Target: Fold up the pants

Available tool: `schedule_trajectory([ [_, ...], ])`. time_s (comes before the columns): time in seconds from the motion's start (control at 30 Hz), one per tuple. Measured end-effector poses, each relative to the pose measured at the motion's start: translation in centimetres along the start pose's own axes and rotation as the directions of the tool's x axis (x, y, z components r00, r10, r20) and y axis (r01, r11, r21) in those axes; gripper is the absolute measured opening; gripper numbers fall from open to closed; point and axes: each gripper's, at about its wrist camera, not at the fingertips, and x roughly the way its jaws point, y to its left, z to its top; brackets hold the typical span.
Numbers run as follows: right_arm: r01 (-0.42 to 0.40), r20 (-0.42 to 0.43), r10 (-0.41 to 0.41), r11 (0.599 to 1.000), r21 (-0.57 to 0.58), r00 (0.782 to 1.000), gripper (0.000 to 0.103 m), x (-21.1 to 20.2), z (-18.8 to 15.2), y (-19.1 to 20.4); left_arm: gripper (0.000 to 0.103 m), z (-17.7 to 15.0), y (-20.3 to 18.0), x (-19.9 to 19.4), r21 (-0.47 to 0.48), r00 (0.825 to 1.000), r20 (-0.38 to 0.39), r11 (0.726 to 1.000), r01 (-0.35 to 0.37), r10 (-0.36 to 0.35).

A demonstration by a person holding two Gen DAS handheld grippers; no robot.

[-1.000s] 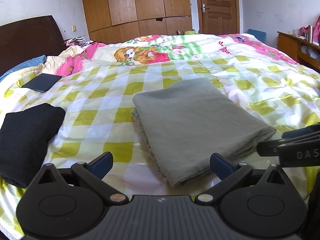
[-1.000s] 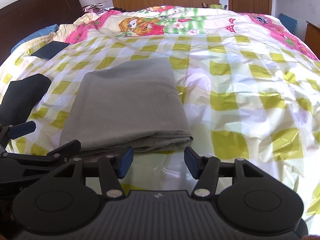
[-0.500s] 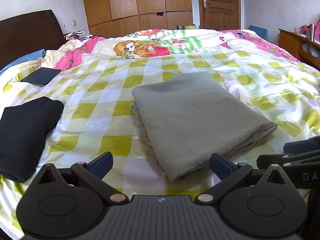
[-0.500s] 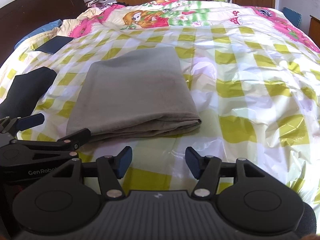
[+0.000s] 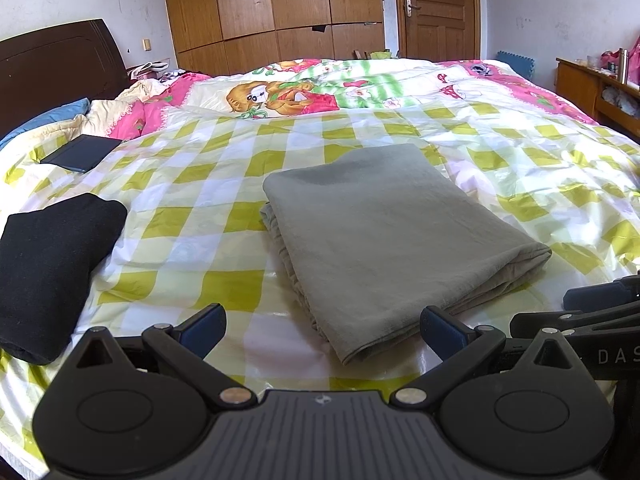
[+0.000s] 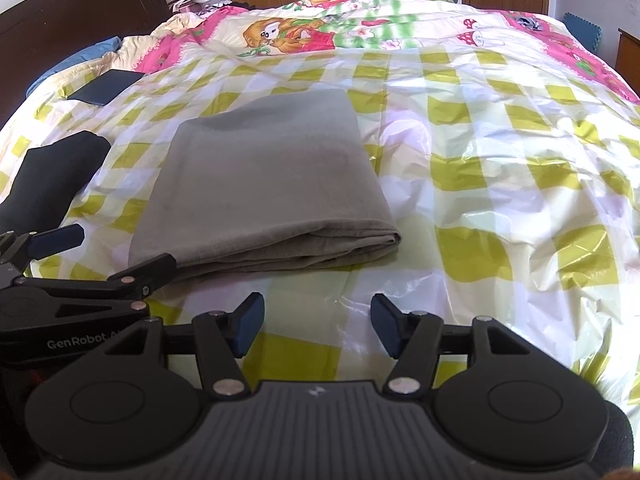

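Note:
Grey pants (image 5: pixel 384 236) (image 6: pixel 264 184) lie folded into a flat rectangle on the yellow-checked sheet (image 5: pixel 224 220) (image 6: pixel 500 200) of the bed. My left gripper (image 5: pixel 322 326) hovers over the sheet just in front of the near corner of the pants, jaws wide apart and empty. My right gripper (image 6: pixel 318 322) stands open a little before the folded near edge, nothing between its blue pads. Each gripper shows at the side of the other's view: the right one (image 5: pixel 592 312) and the left one (image 6: pixel 80 256).
A folded black garment (image 5: pixel 48 264) (image 6: pixel 48 172) lies to the left of the pants. A dark flat book-like thing (image 5: pixel 80 154) (image 6: pixel 106 87) rests further back left by the pillows. A cartoon quilt (image 5: pixel 320 92), wardrobe (image 5: pixel 272 4), door (image 5: pixel 436 8) and side cabinet (image 5: pixel 600 80) stand beyond.
Both grippers have drawn back and risen slightly from the pants' near edge; the pants sit further from the fingertips. The pants themselves have not moved.

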Motion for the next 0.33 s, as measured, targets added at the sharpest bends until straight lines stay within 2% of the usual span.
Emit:
schedule_trajectory([
  [0.33, 0.002, 0.0, -0.002, 1.0, 0.002, 1.0, 0.061, 0.06, -0.08, -0.12, 0.103, 0.05, -0.17, -0.24, 0.007, 1.0, 0.006, 1.0, -0.004, 0.004],
])
